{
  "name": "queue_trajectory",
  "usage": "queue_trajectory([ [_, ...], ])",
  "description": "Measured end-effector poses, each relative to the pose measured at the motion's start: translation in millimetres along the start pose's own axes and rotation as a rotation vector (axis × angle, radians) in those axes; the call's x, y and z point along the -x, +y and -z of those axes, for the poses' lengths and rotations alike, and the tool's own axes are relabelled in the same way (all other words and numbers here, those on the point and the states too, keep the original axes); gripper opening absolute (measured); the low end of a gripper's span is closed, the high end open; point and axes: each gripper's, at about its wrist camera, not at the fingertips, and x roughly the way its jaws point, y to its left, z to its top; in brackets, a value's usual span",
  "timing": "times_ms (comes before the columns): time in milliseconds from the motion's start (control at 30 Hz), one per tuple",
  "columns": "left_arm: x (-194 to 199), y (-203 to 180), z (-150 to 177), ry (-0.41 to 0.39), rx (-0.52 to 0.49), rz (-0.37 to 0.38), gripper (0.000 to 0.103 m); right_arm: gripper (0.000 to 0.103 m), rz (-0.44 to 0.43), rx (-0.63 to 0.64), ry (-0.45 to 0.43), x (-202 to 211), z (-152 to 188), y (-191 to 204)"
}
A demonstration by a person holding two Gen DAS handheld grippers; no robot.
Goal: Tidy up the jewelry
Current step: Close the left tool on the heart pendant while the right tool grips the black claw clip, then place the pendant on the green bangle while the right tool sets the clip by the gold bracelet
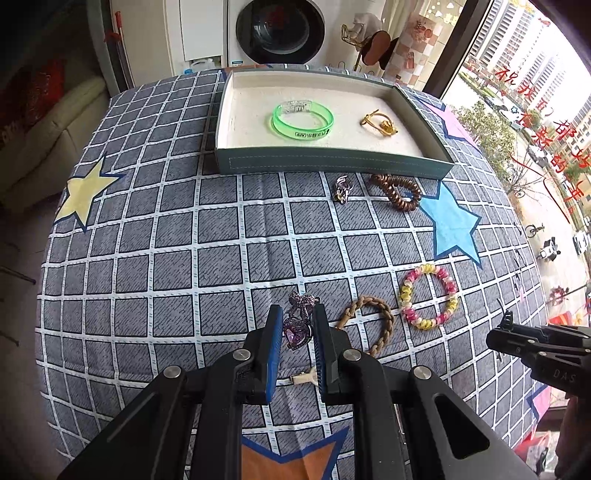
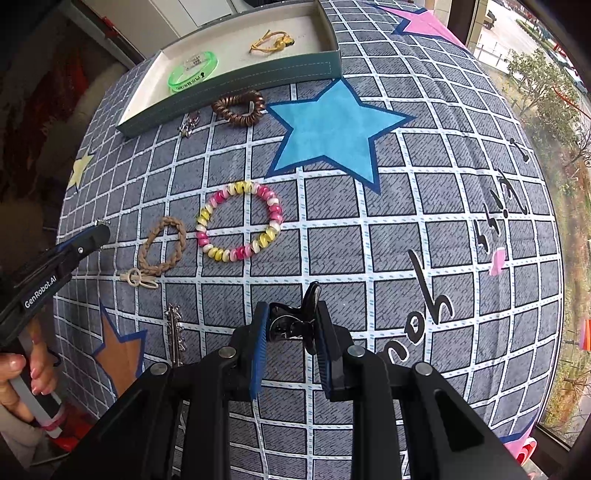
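My left gripper [image 1: 297, 317] is shut on a purple rhinestone heart brooch [image 1: 297, 325], just above the checked cloth. My right gripper [image 2: 291, 314] is shut on a black claw hair clip [image 2: 295, 323]. A green tray [image 1: 332, 162] at the far side holds a green bangle [image 1: 303, 120] and a gold piece [image 1: 380, 123]. On the cloth lie a pink-yellow spiral band [image 1: 428, 295], a tan braided band [image 1: 373, 325], a brown coil band [image 1: 399, 192] and a small silver piece [image 1: 343, 188]. The tray also shows in the right wrist view [image 2: 236, 79].
A silver hair clip [image 2: 175, 332] and a cream clasp [image 2: 138, 278] lie near the front of the cloth. The left gripper [image 2: 96, 234] shows at the left edge of the right wrist view. A window runs along the right; a washing machine [image 1: 280, 31] stands behind the tray.
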Motion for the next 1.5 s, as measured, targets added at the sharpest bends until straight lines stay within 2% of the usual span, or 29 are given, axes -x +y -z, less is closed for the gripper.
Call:
queue_trajectory([
  [133, 20.7, -12.8, -10.5, -0.023, 0.012, 0.013, 0.029, 0.026, -0.027, -0.011, -0.019, 9.8, -15.6, -6.4],
  [300, 20.1, 5.1, -22.4, -0.047, 0.025, 0.023, 0.029, 0.026, -0.060, -0.014, -0.043, 18.6, -30.3, -6.5],
  [867, 22.6, 5.9, -80.4, -0.117, 0.054, 0.040, 0.029, 0.026, -0.131, -0.017, -0.120, 41.0, -106.8, -12.8],
  [1200, 2.8, 10.0, -131.0, -0.153, 0.076, 0.016, 0.029, 0.026, -0.168, 0.005, -0.156, 41.4, -169.2, -9.0],
  [1500, -34.7, 15.6, -168.2, -0.145, 0.086, -0.018, 0.029, 0.026, -0.203, -0.004, -0.148, 18.8, -220.5, -8.8],
])
